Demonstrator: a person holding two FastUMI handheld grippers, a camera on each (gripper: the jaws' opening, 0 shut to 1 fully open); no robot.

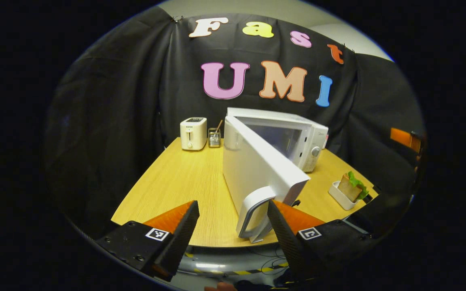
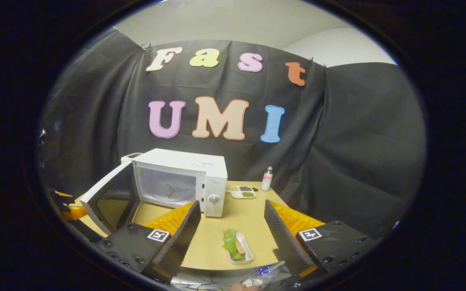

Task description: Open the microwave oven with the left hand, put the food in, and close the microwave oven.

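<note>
Black cloth hangs behind a pale wooden table (image 1: 176,182), where the whole business is laid out.

Nearest in the left gripper view, the left gripper (image 1: 233,226) has its fingers spread wide apart, and the curved handle (image 1: 253,214) of the microwave door (image 1: 257,165) sits in the gap between them, close against the right-hand finger; whether that finger touches it I cannot tell. The door is swung well open, edge-on toward the camera. At about four o'clock from the handle, near the table's edge, a small white tray (image 1: 340,197) holds a sandwich (image 1: 352,186) with green lettuce. Beyond the door stands the microwave (image 1: 297,137), its cavity exposed. At ten o'clock from it, farther back, are a white toaster (image 1: 193,133) and a little wire holder (image 1: 214,138) with a stick in it.

In the right gripper view, the right gripper (image 2: 231,230) also has its fingers spread, holding nothing. The sandwich tray (image 2: 243,250) lies on the table between them, near the front edge. At eleven o'clock from it the microwave (image 2: 184,178) stands open, door (image 2: 107,198) swung out to the left. At the far side, around one o'clock, sit a divided dish (image 2: 242,191) and a small bottle (image 2: 267,178).
</note>
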